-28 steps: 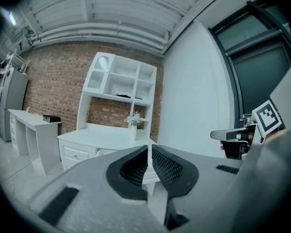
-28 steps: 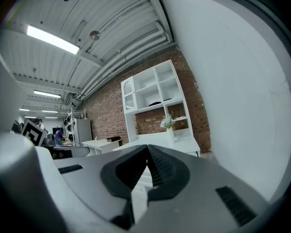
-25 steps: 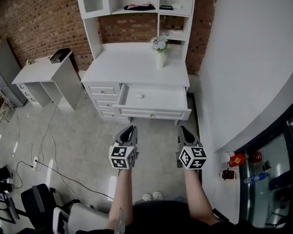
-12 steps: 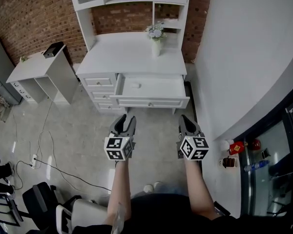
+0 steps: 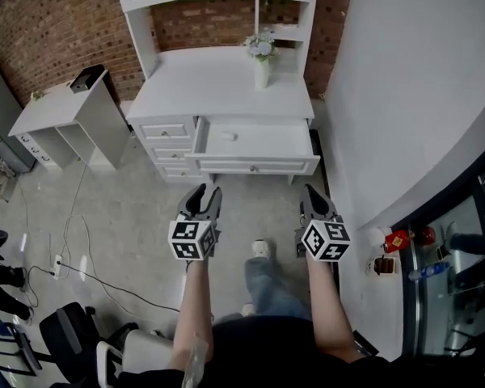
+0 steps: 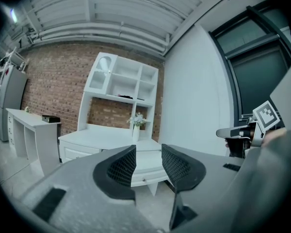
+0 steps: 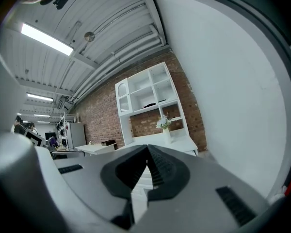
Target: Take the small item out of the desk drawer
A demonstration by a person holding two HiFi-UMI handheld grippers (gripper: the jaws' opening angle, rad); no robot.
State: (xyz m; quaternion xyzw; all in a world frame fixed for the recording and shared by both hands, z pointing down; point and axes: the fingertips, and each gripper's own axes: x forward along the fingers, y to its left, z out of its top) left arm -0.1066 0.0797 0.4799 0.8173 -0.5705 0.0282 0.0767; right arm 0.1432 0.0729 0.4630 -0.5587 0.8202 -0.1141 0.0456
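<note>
The small white item (image 5: 229, 137) lies in the open drawer (image 5: 259, 166) and looks light, so pinch its middle; the fingers of the left gripper (image 5: 204, 192) have just opened with nothing between them, and those of the right gripper (image 5: 313, 194) are pressed together.

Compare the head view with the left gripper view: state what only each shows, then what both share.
Only the head view: the inside of the open drawer, with the small item lying in it, and the person's leg.
Only the left gripper view: the ceiling, and the left gripper seen along its jaws, which have just been opening and stand apart with nothing between them.
Both: the desk, the vase, the brick wall and the side table.
</note>
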